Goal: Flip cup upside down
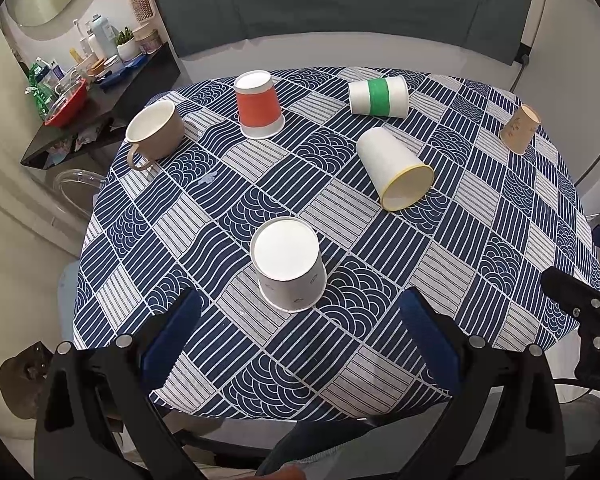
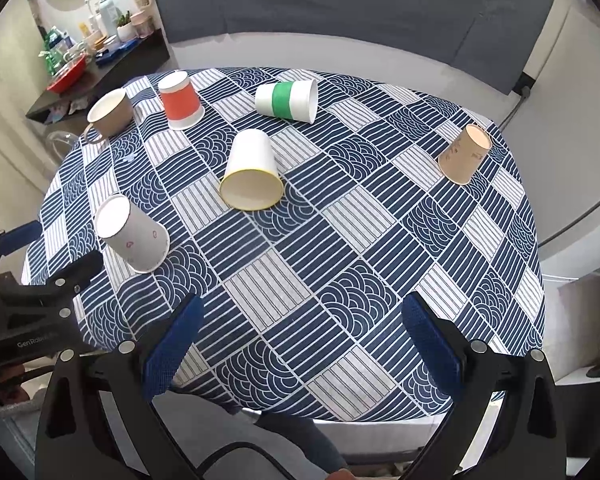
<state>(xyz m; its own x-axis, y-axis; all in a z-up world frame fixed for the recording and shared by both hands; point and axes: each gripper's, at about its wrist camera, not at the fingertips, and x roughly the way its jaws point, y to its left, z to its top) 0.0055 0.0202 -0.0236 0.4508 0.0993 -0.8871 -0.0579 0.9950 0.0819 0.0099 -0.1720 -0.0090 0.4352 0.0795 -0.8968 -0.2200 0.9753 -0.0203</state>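
Observation:
Several cups sit on a blue-and-white patterned tablecloth [image 1: 440, 264]. A white paper cup [image 1: 288, 266] stands upside down just ahead of my open, empty left gripper [image 1: 300, 312]; it also shows in the right wrist view [image 2: 134, 234]. A white cup with a yellow rim [image 1: 396, 170] [image 2: 252, 174] lies on its side. A green-banded cup [image 1: 378, 96] [image 2: 288, 100] lies on its side. An orange cup [image 1: 259, 105] [image 2: 180, 101] and a tan paper cup [image 1: 520, 128] [image 2: 464, 154] stand upside down. My right gripper [image 2: 300, 316] is open and empty over the near table edge.
A beige mug [image 1: 154, 134] [image 2: 110, 114] stands upright at the far left of the table. A dark shelf [image 1: 100, 96] with bottles and a red bowl stands beyond the table's left. A grey sofa [image 1: 340, 4] runs behind the table.

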